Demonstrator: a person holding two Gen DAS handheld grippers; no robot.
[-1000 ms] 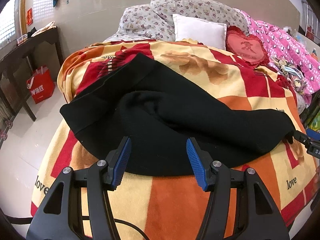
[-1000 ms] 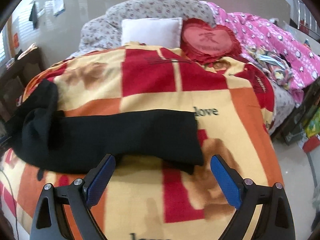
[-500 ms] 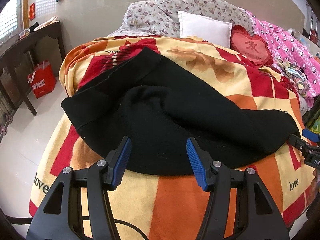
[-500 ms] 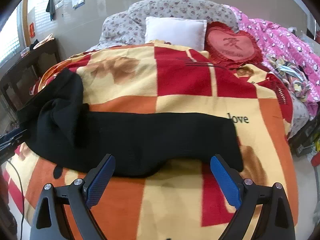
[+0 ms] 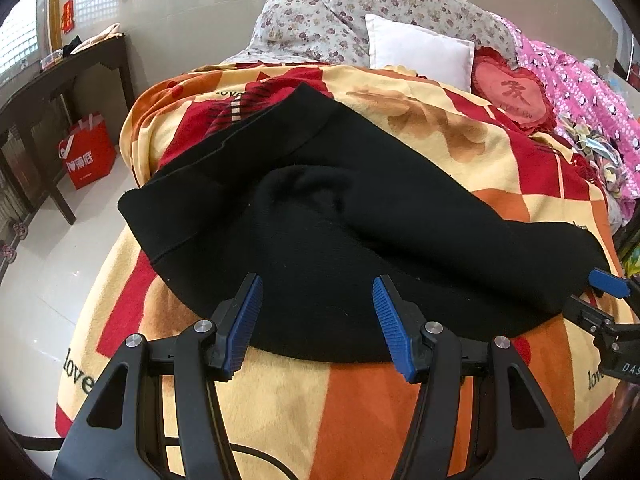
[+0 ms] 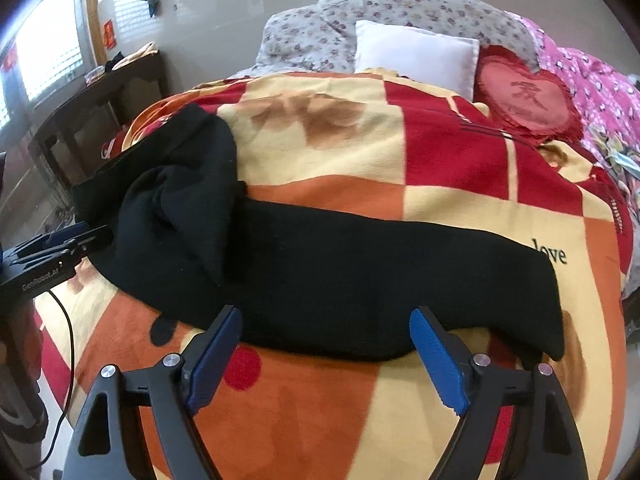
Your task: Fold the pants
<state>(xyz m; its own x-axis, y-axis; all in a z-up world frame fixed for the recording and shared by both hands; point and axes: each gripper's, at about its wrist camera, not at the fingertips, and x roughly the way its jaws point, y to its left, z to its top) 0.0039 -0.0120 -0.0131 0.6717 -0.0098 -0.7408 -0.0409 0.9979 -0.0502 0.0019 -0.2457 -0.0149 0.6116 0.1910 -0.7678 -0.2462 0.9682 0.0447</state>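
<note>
Black pants (image 5: 340, 232) lie across a red, orange and yellow blanket (image 5: 360, 408) on a bed, waistband at the far left, legs laid together toward the right. My left gripper (image 5: 316, 320) is open and empty, just over the pants' near edge at the seat. In the right wrist view the pants (image 6: 360, 264) stretch left to right, bunched at the left. My right gripper (image 6: 326, 356) is open and empty at the near edge of the legs. The right gripper also shows in the left wrist view (image 5: 604, 300), the left gripper in the right wrist view (image 6: 60, 244).
A white pillow (image 5: 416, 52), a red heart cushion (image 5: 512, 96) and floral pillows (image 5: 340, 20) sit at the bed's head. A pink quilt (image 5: 580, 80) lies at the right. A dark wooden table (image 5: 48, 92) and a red bag (image 5: 86, 156) stand on the floor at left.
The right gripper has moved left along the legs, from the cuff end toward the middle, and its jaws have narrowed. The left gripper has held at the seat, still open.
</note>
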